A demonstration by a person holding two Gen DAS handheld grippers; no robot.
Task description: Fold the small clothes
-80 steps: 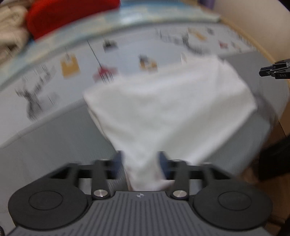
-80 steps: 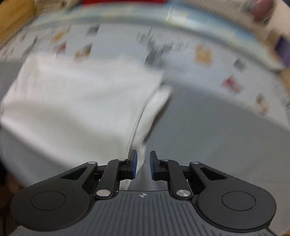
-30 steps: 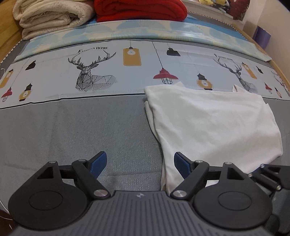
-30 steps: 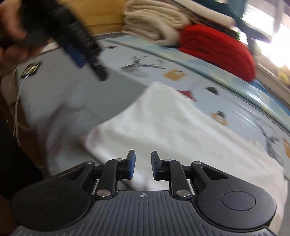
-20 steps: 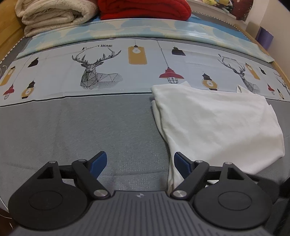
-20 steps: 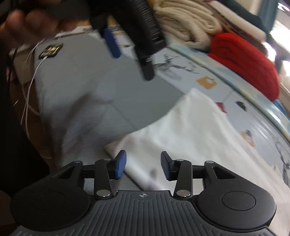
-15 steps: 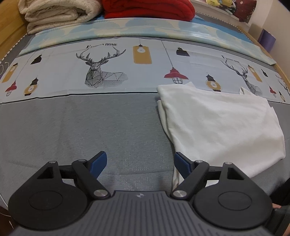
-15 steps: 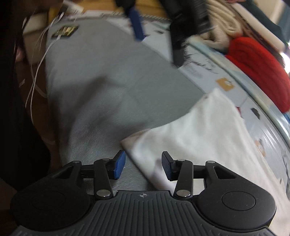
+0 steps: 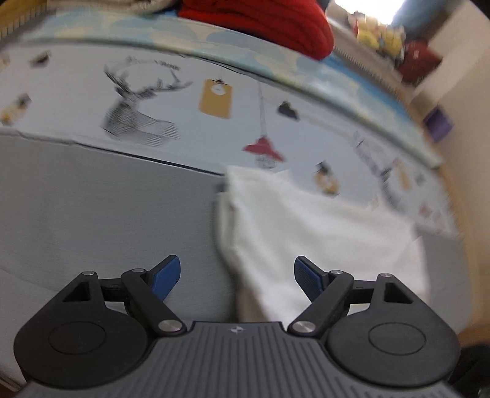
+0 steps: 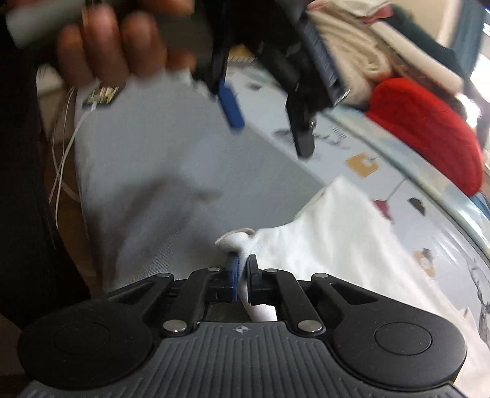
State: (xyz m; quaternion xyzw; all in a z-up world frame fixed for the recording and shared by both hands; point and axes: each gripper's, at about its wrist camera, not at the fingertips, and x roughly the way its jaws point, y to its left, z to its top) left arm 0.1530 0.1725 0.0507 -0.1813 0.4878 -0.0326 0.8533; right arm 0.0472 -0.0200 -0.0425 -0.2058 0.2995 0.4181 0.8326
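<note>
White garment (image 10: 352,245) corner pinched in right gripper (image 10: 242,275); left gripper (image 9: 237,275) wide, empty.

This is a bedroom in a home: a bed (image 9: 92,214) spread with a grey sheet and a deer-and-lamp printed cover (image 9: 183,101), folded red (image 9: 260,18) and cream blankets (image 10: 352,52) stacked at its far side, soft toys (image 9: 376,36) beyond.

1. The right gripper (image 10: 241,274), parted half a second ago, has clamped the near-left corner of the white garment (image 10: 337,245).
2. That corner now bunches up off the bed (image 10: 159,159).
</note>
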